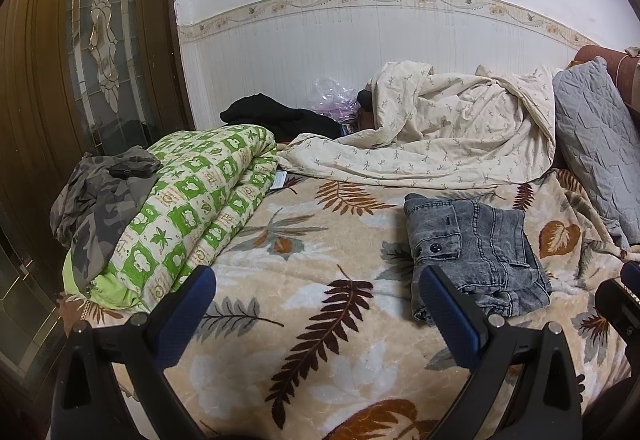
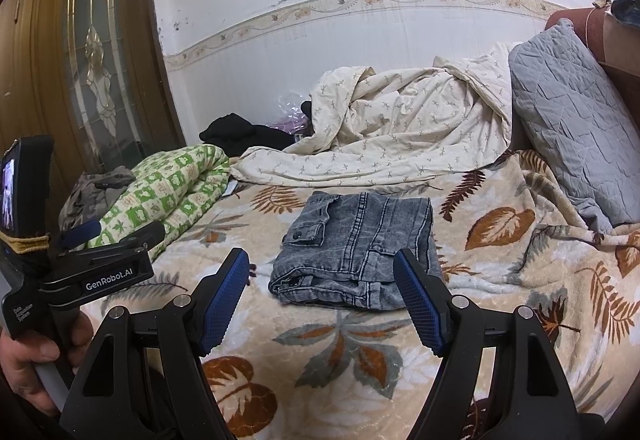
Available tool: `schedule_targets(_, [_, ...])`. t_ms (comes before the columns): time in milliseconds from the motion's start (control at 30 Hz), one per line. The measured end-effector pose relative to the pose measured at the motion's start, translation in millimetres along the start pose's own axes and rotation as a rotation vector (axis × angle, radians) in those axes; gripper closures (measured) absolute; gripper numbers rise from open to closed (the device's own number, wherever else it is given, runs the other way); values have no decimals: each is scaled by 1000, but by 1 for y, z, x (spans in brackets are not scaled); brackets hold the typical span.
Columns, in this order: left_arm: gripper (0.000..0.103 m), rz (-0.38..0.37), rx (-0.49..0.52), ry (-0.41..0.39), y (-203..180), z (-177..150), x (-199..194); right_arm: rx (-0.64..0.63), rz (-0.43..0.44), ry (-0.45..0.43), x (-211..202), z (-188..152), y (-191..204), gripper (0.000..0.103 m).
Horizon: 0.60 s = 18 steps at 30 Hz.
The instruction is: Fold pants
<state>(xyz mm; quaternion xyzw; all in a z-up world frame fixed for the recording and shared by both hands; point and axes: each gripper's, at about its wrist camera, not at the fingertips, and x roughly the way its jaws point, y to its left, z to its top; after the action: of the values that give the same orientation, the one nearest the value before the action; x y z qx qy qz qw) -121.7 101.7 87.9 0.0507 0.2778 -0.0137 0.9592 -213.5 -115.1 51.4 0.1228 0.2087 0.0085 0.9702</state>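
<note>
Grey denim pants (image 1: 476, 252) lie folded into a compact stack on the leaf-patterned blanket (image 1: 320, 240); they also show in the right wrist view (image 2: 360, 252). My left gripper (image 1: 316, 304) is open and empty, held above the blanket to the left of the pants. My right gripper (image 2: 320, 292) is open and empty, just in front of the pants' near edge. The left gripper's body (image 2: 100, 264) shows at the left of the right wrist view, held in a hand.
A folded green-and-white quilt (image 1: 192, 216) with camouflage clothing (image 1: 100, 196) on top lies at the left. A crumpled cream duvet (image 1: 440, 132), black clothing (image 1: 280, 116) and a grey pillow (image 1: 600, 136) lie at the back and right. A wooden door (image 1: 80, 60) stands left.
</note>
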Motion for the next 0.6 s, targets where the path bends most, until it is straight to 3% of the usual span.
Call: schedule_targets(600, [0, -16, -10, 2, 0, 2, -3, 0, -2, 1, 1, 1, 2, 28])
